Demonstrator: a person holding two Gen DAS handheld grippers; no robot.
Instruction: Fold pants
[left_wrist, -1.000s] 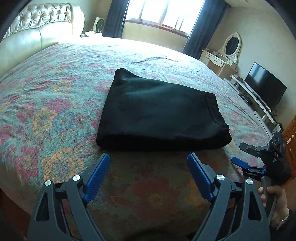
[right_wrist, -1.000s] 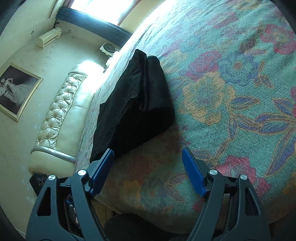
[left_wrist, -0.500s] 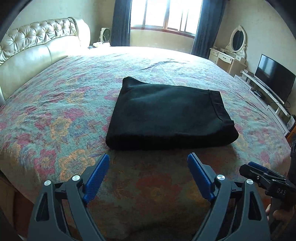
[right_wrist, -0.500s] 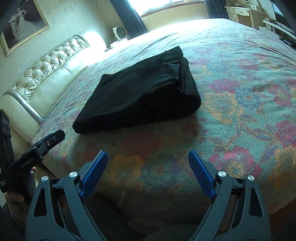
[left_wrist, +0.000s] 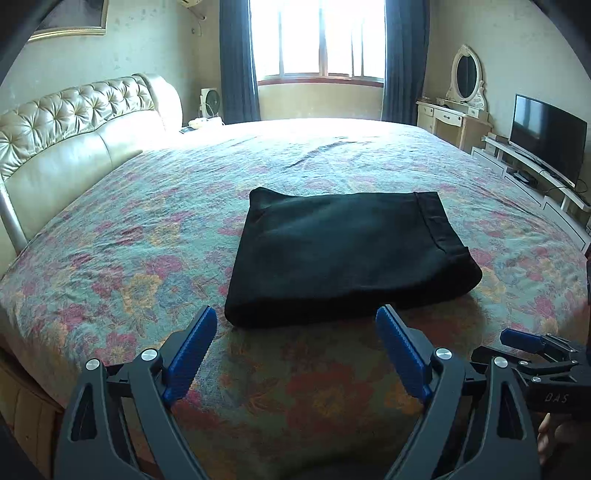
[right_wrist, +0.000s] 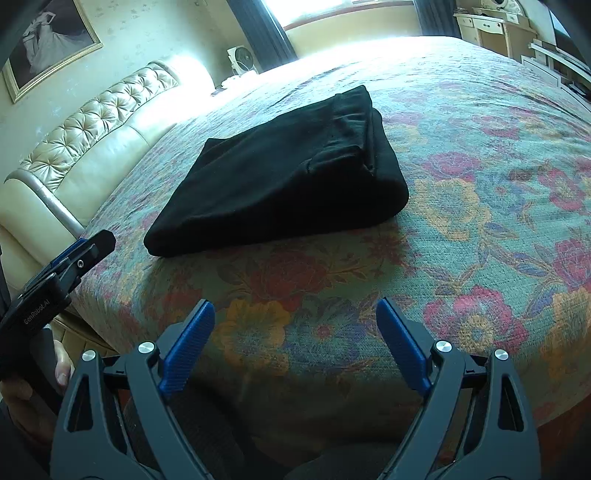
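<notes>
Black pants (left_wrist: 343, 254) lie folded in a flat rectangle on the floral bedspread (left_wrist: 122, 258), near the close edge of the bed. The left gripper (left_wrist: 295, 354) and the right gripper (right_wrist: 295, 347) both hover before it, fingers spread wide, touching nothing

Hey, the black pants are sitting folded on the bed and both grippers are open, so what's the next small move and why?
Probably pull both grippers a little farther back and stop. The black pants already lie as a compact folded rectangle on the bedspread, and the left gripper and right gripper are open, empty and short of the cloth. No loose leg shows, though the far side is hard to judge.
</notes>
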